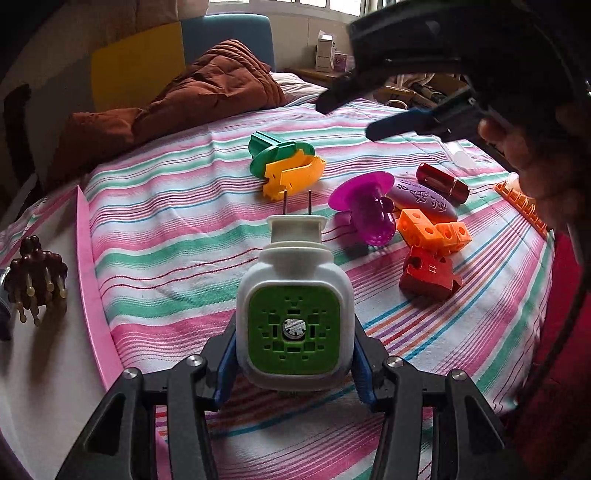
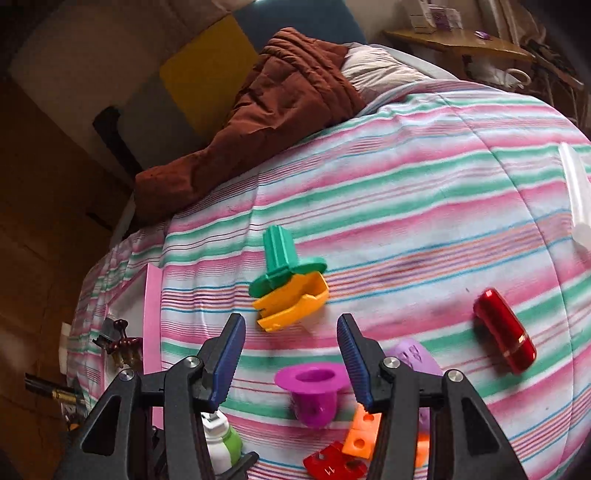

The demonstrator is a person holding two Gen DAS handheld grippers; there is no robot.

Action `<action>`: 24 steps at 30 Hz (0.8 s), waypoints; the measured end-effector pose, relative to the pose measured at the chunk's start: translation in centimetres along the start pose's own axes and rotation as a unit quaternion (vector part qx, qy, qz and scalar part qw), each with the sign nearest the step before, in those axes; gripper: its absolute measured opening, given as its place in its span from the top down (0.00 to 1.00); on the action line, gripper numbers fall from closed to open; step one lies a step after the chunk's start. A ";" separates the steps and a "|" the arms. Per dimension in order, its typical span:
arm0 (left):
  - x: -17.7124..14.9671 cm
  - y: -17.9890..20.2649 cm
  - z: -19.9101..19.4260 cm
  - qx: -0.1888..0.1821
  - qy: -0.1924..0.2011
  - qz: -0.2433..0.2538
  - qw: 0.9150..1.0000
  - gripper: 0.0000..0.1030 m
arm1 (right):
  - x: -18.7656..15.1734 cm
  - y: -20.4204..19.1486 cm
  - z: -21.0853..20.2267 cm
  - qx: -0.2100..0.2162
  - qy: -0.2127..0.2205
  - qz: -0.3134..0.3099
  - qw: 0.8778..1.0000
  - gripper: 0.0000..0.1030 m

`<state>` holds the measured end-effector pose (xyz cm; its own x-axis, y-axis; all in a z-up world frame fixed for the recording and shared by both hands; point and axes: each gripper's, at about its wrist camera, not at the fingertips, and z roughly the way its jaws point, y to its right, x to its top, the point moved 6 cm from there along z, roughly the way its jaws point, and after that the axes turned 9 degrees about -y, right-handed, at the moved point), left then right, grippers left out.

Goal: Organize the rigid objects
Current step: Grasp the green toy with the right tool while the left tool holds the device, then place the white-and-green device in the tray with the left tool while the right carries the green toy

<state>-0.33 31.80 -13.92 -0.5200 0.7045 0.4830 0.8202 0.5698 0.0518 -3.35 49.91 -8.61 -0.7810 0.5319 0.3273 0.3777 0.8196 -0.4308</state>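
Bed point(image 1: 192, 236) covered by sheet striped in pink, green and white. Rumpled brown quilt point(image 1: 207, 92) heaped at far end, beside pale pillow point(image 2: 373, 66). Headboard panels behind: yellow point(image 1: 136, 70) next to blue point(image 1: 236, 33), beige above. Window point(image 1: 288, 5) at top, admitting daylight. Wooden side table point(image 2: 458, 40) at far right, bearing small white boxes point(image 1: 325, 51). Brown wood flooring point(image 2: 40, 206) along left edge of bed.
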 end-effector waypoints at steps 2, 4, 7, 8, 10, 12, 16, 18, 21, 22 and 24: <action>0.0 -0.1 -0.1 -0.003 0.004 -0.003 1.000 0.49 | 2.0 -1.2 0.6 -0.010 -0.006 -0.029 1.000 0.49; 0.1 -0.2 0.0 -0.003 0.007 -0.003 1.000 0.49 | 4.0 -2.1 2.1 -0.021 -0.025 -0.053 0.998 0.49; 0.1 -0.2 0.0 -0.003 0.009 -0.002 1.000 0.49 | 6.5 -3.1 5.2 -0.048 -0.055 -0.074 0.995 0.49; 0.1 -0.2 0.0 -0.003 0.010 -0.002 1.000 0.49 | 7.0 -3.2 6.3 -0.059 -0.066 -0.080 0.993 0.49; 0.1 -0.2 0.0 -0.003 0.011 -0.001 1.000 0.49 | 7.6 -3.2 8.5 -0.081 -0.087 -0.086 0.989 0.49; 0.2 -0.2 0.1 -0.003 0.012 -0.002 1.000 0.49 | 7.3 -2.8 10.7 -0.099 -0.116 -0.094 0.984 0.61; 0.2 -0.2 0.1 -0.002 0.015 -0.001 1.000 0.49 | 6.7 -2.2 10.8 -0.110 -0.108 -0.108 0.982 0.71; 0.3 -0.3 0.2 -0.003 0.015 -0.003 1.000 0.49 | 7.2 -1.8 9.0 -0.103 -0.076 -0.094 0.987 0.71; 0.3 -0.3 0.2 -0.004 0.015 -0.004 1.000 0.49 | 7.5 -1.7 5.6 -0.087 -0.034 -0.086 0.992 0.71; 0.3 -0.3 0.2 -0.004 0.016 -0.004 1.000 0.49 | 7.3 -1.7 4.5 -0.077 -0.025 -0.084 0.993 0.71; 0.3 -0.3 0.0 -0.003 0.013 -0.005 1.000 0.49 | 6.8 -2.1 2.8 -0.060 -0.013 -0.080 0.995 0.71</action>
<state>-0.75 31.87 -13.79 -0.5209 0.6878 0.5055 0.8170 0.5733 0.0619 -10.88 51.20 -7.83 -0.8481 0.3878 0.3609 0.3024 0.9138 -0.2711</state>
